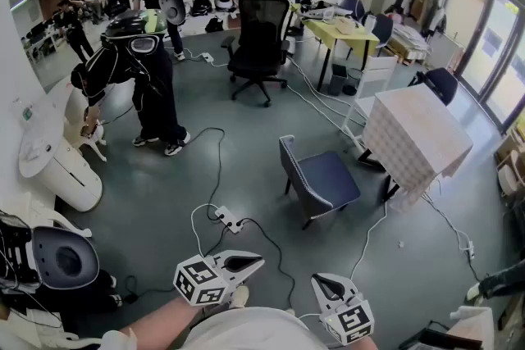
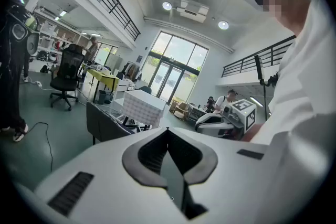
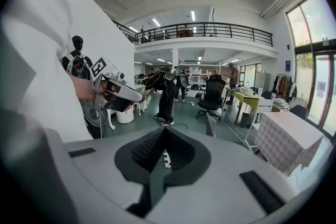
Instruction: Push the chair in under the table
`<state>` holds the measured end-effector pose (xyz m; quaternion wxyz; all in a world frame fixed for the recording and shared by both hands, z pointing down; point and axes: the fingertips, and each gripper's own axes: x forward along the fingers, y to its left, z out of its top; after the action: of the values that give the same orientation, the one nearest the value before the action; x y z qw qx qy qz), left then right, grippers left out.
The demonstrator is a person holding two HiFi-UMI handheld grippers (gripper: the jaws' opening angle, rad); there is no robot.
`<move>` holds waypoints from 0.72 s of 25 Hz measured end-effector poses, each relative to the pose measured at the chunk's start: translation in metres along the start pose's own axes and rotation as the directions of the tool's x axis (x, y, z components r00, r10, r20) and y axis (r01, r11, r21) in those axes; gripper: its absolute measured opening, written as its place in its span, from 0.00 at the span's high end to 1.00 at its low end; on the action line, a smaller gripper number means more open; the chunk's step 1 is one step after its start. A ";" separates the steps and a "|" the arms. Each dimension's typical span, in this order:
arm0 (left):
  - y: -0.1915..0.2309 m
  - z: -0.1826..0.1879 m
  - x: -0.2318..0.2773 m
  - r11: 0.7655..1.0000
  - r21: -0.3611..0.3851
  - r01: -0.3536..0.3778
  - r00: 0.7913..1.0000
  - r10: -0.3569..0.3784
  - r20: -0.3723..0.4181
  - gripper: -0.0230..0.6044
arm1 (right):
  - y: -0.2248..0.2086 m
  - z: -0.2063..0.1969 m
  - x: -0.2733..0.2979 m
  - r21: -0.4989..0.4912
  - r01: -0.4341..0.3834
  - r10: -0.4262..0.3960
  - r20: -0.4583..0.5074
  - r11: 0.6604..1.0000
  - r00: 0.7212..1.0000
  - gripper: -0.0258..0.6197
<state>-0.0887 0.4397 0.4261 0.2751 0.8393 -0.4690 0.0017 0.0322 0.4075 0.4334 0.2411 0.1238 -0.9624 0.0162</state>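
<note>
A dark blue chair [image 1: 320, 180] stands on the grey floor, a short way left of a small table [image 1: 414, 135] covered with a checked cloth. The chair's seat faces the table. Both grippers are held low and near me, well short of the chair. My left gripper [image 1: 246, 262] is shut and empty, as is my right gripper [image 1: 324, 284]. The left gripper view shows its shut jaws [image 2: 168, 131], with the chair [image 2: 102, 123] and the table [image 2: 143, 107] beyond them. In the right gripper view the shut jaws [image 3: 165, 131] point towards the floor, with the table [image 3: 289, 141] at the right.
A power strip [image 1: 228, 219] with trailing cables lies on the floor between me and the chair. A person in black [image 1: 139, 70] bends over at the left, near a white appliance [image 1: 61, 160]. A black office chair [image 1: 258, 41] and a yellow-green desk [image 1: 340, 33] stand farther back.
</note>
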 end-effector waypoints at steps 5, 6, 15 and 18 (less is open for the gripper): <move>0.059 0.018 -0.017 0.997 0.047 -0.068 0.998 0.067 0.018 0.95 | -0.010 0.020 0.062 -0.040 -0.031 0.032 0.013 0.999 0.999 0.94; 0.066 0.019 -0.018 0.997 0.050 -0.063 0.998 0.063 0.011 0.95 | -0.010 0.021 0.068 -0.038 -0.026 0.026 -0.002 0.999 1.000 0.94; 0.129 0.021 -0.002 0.999 0.040 0.004 0.999 -0.002 -0.052 0.95 | -0.027 0.028 0.093 0.081 0.124 -0.126 0.015 0.989 0.992 0.94; 0.149 0.029 0.023 1.000 0.018 -0.013 0.999 0.013 -0.045 0.95 | -0.046 0.025 0.092 0.072 0.148 -0.149 0.012 0.986 0.989 0.94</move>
<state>-0.2007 0.3471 0.4765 0.2782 0.8383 -0.4682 0.0263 -0.0468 0.3395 0.4528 0.2289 0.2039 -0.9513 0.0314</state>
